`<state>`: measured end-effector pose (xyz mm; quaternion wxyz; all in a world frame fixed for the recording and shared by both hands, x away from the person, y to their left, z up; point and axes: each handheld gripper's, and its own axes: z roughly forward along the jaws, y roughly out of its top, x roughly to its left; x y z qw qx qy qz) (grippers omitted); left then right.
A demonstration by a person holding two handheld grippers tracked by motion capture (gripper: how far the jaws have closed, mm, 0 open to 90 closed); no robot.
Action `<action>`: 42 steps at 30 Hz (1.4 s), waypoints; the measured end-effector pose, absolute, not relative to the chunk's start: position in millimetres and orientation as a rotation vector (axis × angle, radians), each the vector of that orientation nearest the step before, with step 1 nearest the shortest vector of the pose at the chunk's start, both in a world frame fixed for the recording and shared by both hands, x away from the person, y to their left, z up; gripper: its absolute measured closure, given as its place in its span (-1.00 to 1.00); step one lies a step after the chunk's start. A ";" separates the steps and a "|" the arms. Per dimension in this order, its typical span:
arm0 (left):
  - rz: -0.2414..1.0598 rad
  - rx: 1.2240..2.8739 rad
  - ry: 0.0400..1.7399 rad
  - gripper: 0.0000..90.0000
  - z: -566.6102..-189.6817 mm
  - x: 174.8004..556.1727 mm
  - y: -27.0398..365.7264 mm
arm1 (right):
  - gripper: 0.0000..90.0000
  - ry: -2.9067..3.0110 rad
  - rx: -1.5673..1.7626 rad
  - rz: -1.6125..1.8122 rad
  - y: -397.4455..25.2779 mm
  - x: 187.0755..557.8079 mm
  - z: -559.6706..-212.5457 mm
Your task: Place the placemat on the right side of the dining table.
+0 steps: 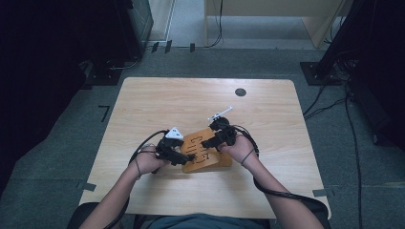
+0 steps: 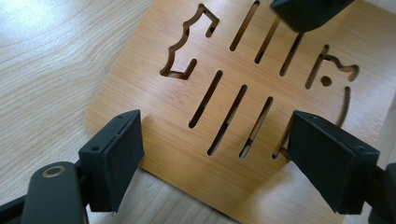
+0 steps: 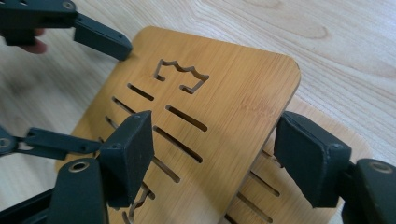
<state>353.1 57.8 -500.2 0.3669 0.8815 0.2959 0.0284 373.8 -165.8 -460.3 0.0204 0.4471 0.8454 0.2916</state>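
Note:
A bamboo board [image 1: 206, 162] with long slots and a crown-shaped cutout lies near the table's front middle. In the right gripper view this upper board [image 3: 233, 88] rests askew on a second slotted board [image 3: 285, 214]. My left gripper [image 1: 185, 159] is open at the board's left side, its jaws spread wide over the slotted board [image 2: 159, 107]. My right gripper [image 1: 210, 142] is open too, reaching in from the right. Its jaws [image 3: 219, 140] straddle the upper board's near edge without touching it. The left gripper [image 3: 112, 98] shows across the board, and the right gripper's jaw tip [image 2: 303, 11] faces it.
The light wooden table [image 1: 167, 102] has a round dark grommet [image 1: 240, 92] at the back right. A small white part [image 1: 220, 113] sits just behind the right gripper. Cables trail from both grippers toward the person. Dark stands and cables ring the table on the carpet.

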 end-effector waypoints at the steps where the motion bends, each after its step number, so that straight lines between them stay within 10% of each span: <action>1: 0.068 2.260 0.760 -0.61 -500.3 353.2 58.1 | -0.35 2.619 1.397 0.898 -165.5 373.0 -458.4; 42: -0.183 2.198 0.688 -0.64 -503.7 357.9 43.6 | -0.03 2.781 1.358 0.838 -142.3 346.5 -398.3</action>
